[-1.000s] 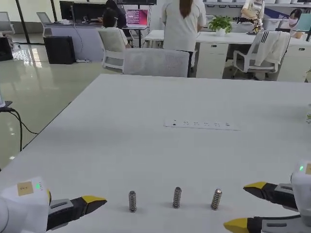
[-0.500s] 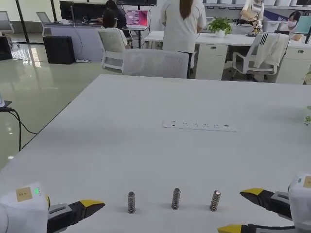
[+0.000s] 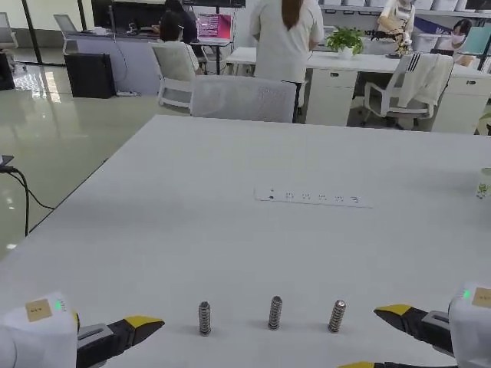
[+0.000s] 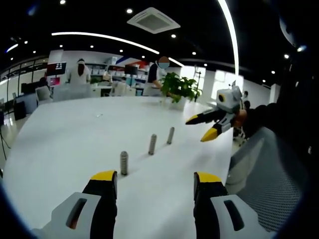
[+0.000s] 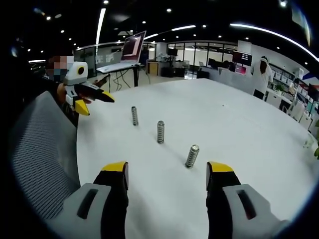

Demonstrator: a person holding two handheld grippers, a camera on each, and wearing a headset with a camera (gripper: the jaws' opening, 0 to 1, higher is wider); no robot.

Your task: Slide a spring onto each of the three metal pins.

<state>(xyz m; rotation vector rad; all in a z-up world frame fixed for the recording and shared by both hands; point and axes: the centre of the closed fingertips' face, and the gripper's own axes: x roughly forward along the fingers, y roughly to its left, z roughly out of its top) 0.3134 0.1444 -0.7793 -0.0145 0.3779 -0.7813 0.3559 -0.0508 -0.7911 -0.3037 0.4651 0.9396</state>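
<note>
Three short metal pins stand in a row near the front of the white table [image 3: 230,230], each with a spring coiled around it: the left pin [image 3: 204,317], the middle pin [image 3: 275,313] and the right pin [image 3: 337,315], which leans slightly. My left gripper [image 3: 138,330] is to the left of the row, open and holding nothing. In its own view my left gripper [image 4: 155,177] faces the row end on, the nearest pin [image 4: 123,163] just ahead. My right gripper [image 3: 374,339] is to the right of the row, open and empty. Its jaws [image 5: 168,167] frame the closest pin [image 5: 192,155].
A flush socket strip [image 3: 313,198] lies mid-table. A grey chair [image 3: 244,98] stands at the far edge. A small bottle [image 3: 483,184] sits at the right edge. Desks, chairs and people are behind. A potted plant [image 4: 179,87] stands on the table.
Both grippers have drawn back a little toward the near edge and stay open. The head camera has tipped slightly. The pins and springs have not moved.
</note>
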